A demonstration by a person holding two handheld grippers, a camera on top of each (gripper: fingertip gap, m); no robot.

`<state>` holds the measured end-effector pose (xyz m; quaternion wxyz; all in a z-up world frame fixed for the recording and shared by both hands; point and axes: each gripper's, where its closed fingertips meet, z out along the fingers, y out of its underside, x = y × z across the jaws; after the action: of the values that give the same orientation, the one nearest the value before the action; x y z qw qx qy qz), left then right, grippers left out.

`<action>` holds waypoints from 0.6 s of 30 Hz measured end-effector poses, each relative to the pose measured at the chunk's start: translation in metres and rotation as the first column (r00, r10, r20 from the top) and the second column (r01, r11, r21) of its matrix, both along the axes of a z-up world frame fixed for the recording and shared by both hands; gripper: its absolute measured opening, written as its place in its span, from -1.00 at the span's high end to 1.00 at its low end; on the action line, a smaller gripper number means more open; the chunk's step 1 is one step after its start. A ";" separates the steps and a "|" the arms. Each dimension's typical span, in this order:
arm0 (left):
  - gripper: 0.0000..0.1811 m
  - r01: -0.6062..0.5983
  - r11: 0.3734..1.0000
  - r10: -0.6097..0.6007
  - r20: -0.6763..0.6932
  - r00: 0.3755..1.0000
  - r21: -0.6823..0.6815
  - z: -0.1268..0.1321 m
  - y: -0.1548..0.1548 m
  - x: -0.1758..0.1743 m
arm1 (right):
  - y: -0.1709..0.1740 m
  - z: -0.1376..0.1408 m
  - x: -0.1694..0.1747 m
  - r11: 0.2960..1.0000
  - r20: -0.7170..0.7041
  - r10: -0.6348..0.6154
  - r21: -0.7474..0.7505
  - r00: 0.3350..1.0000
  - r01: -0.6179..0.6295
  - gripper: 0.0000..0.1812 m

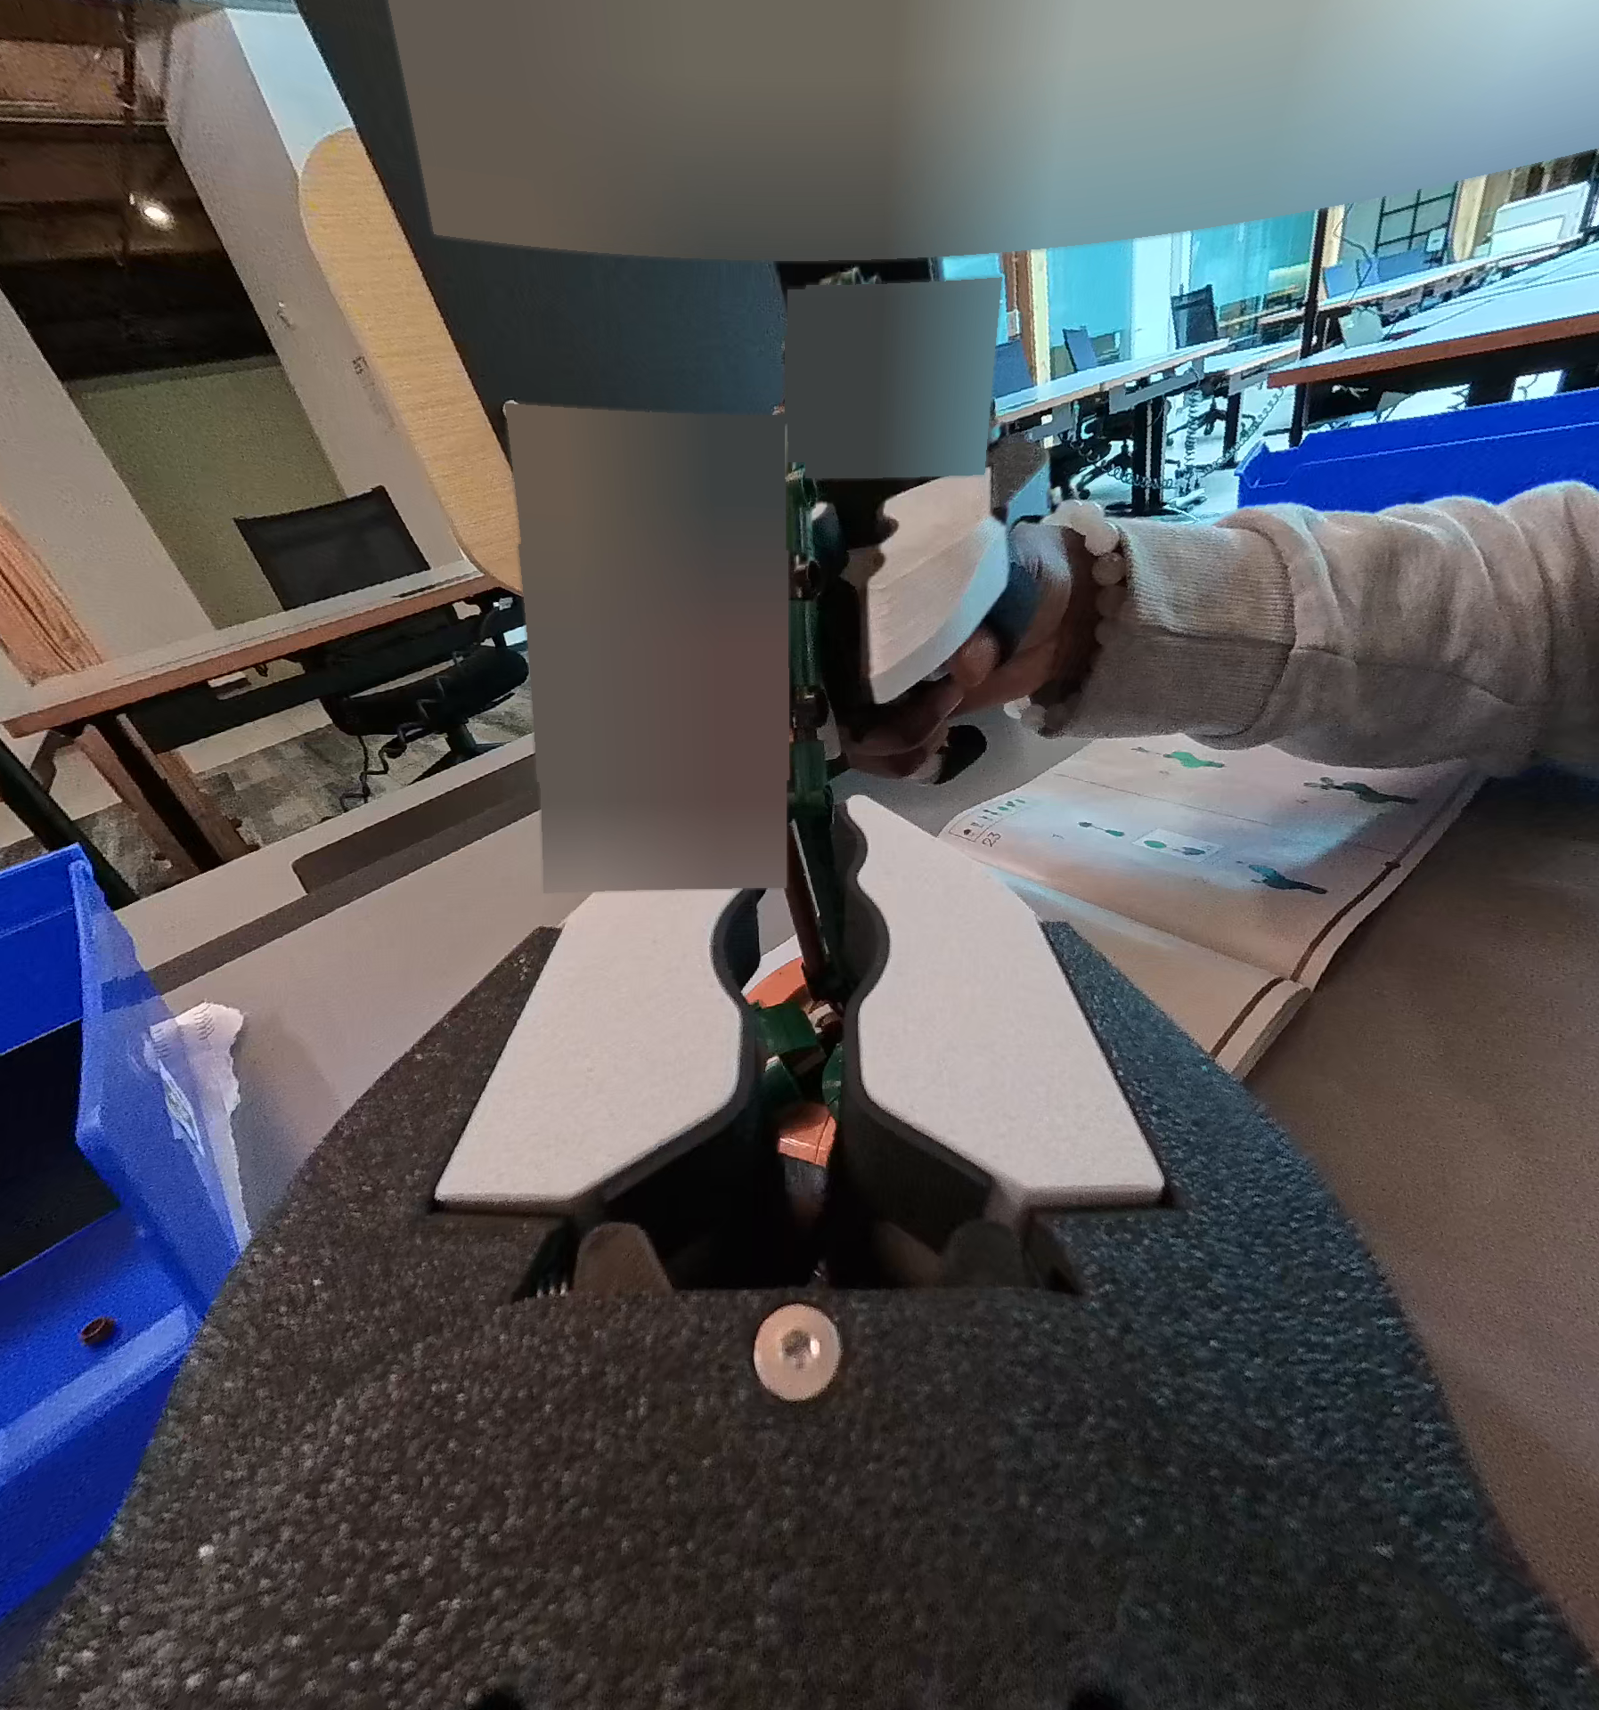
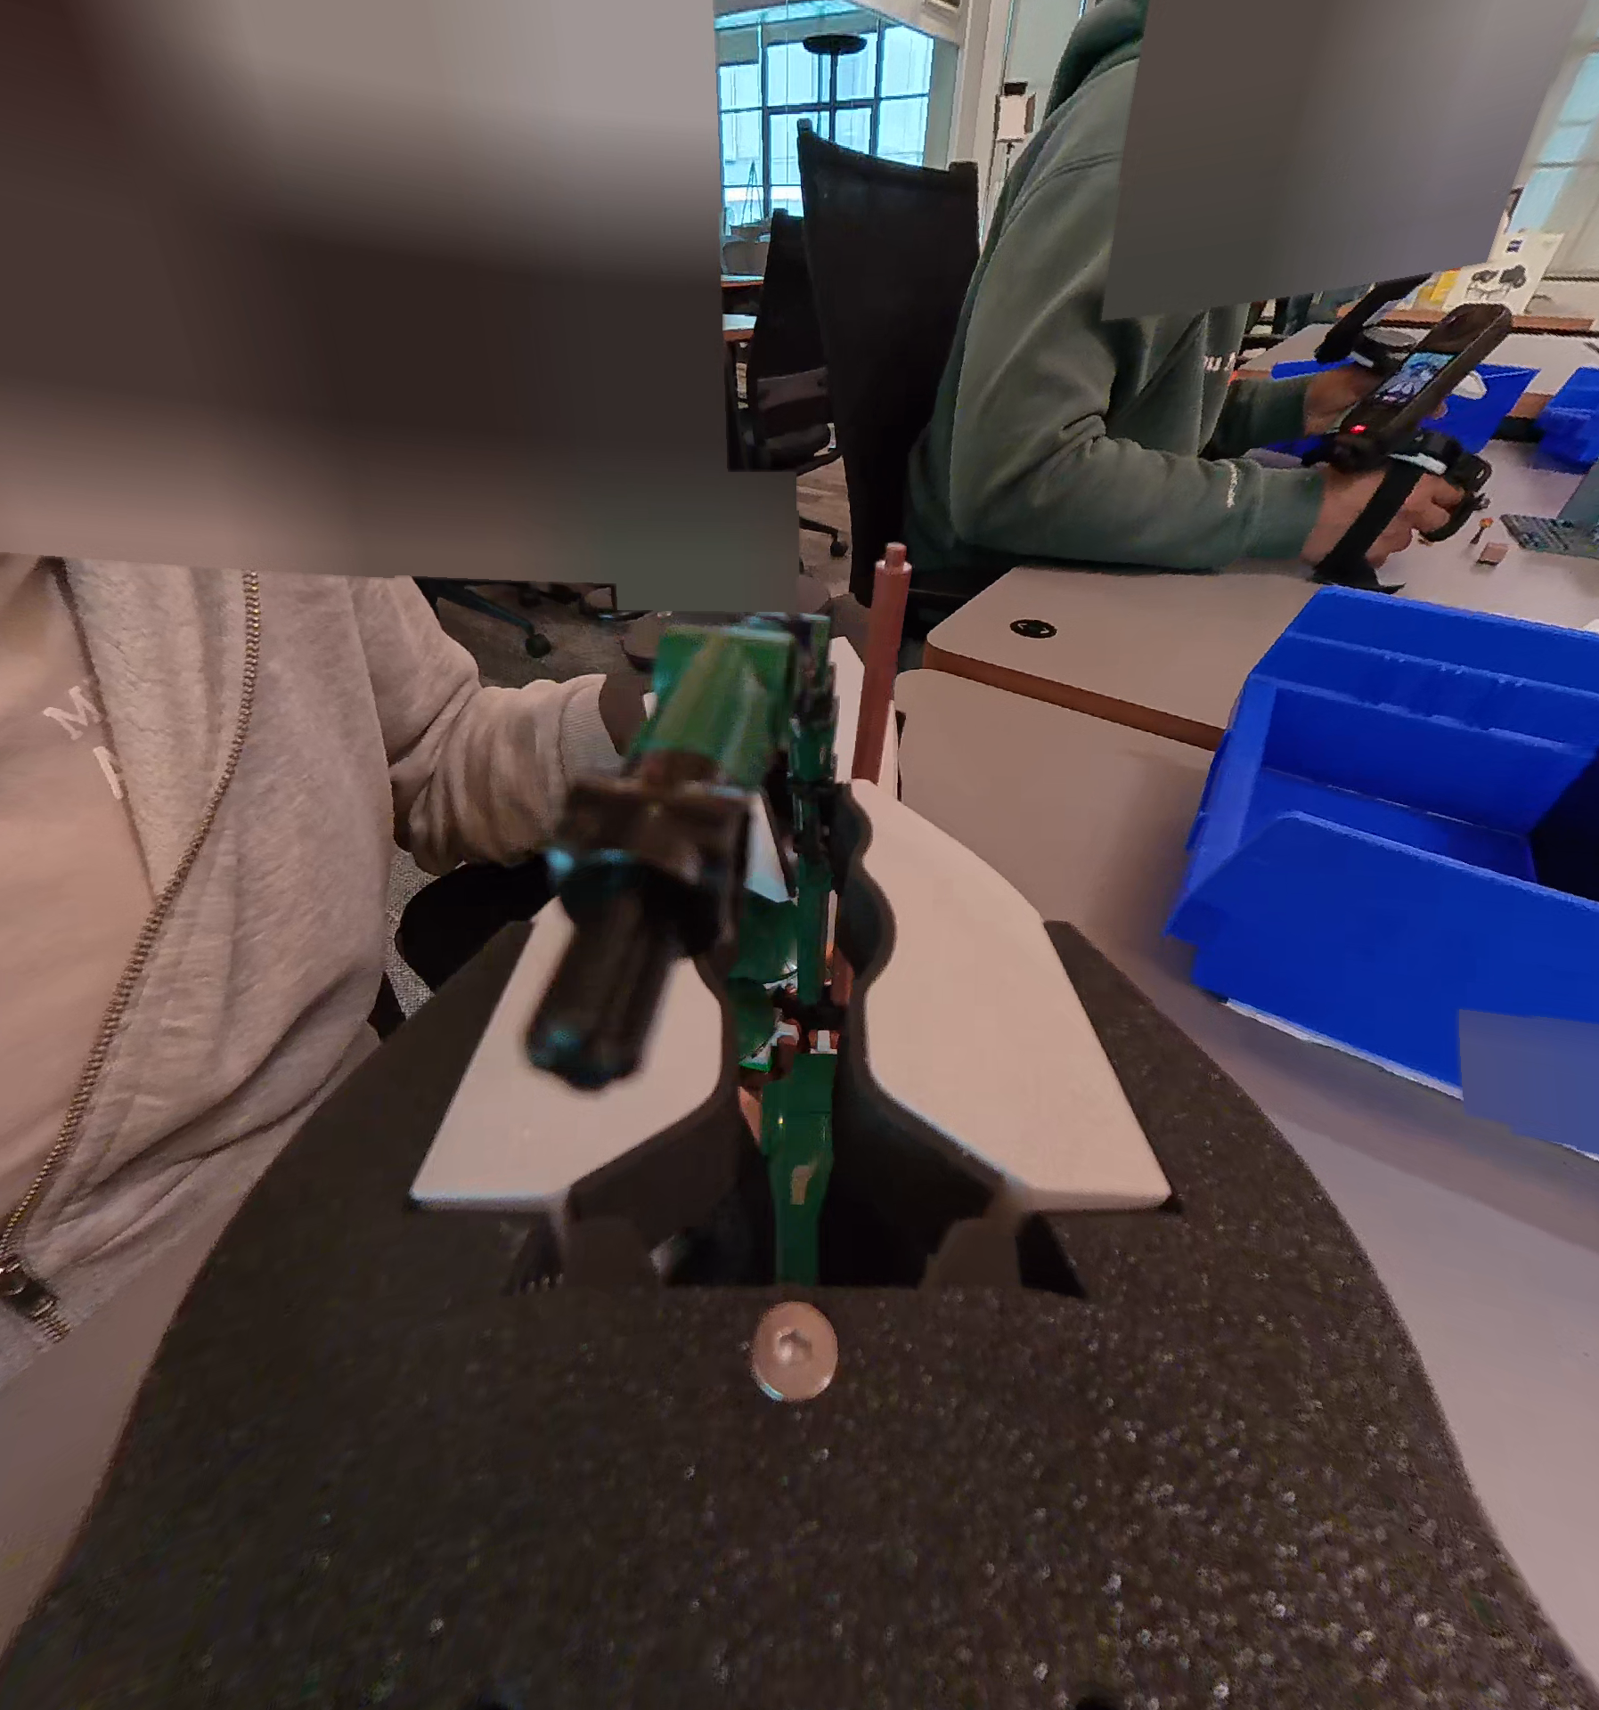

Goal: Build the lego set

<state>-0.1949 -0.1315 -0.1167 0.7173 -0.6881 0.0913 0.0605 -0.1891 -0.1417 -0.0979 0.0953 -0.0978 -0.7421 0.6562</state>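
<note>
A green lego model with brown and orange parts is held between both grippers, above the table. In the left wrist view my left gripper (image 1: 809, 888) is shut on its orange and green lower end (image 1: 800, 1046). A thin green stem (image 1: 809, 648) runs up to my right gripper (image 1: 934, 592), held by a hand in a grey sleeve. In the right wrist view my right gripper (image 2: 805, 833) is shut on a narrow green part (image 2: 800, 1157). A green block (image 2: 731, 694) and a black cylinder (image 2: 601, 990) stick out to its left. A brown rod (image 2: 879, 666) stands behind.
An open instruction booklet (image 1: 1193, 861) lies on the grey table to the right. A blue bin (image 1: 27, 1157) stands at the left and another (image 2: 1388, 833) at the right. A second person in a green hoodie (image 2: 1082, 389) works with grippers at the neighbouring table. Only a small space, under 4 cm, lies between the two pairs of fingers.
</note>
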 end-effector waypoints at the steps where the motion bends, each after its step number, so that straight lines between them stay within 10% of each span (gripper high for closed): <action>1: 0.87 0.002 1.000 -0.002 -0.002 1.000 -0.001 0.000 0.000 0.000 | 0.001 0.000 0.000 1.000 -0.003 -0.005 0.002 1.000 0.005 0.81; 18: 0.87 0.003 1.000 -0.003 0.010 1.000 0.012 0.001 -0.001 0.000 | 0.004 0.000 -0.004 0.997 0.026 -0.076 0.030 0.997 0.075 0.95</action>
<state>-0.1945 -0.1323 -0.1156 0.7219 -0.6840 0.0883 0.0563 -0.1934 -0.1379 -0.0981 0.1115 -0.1333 -0.7485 0.6400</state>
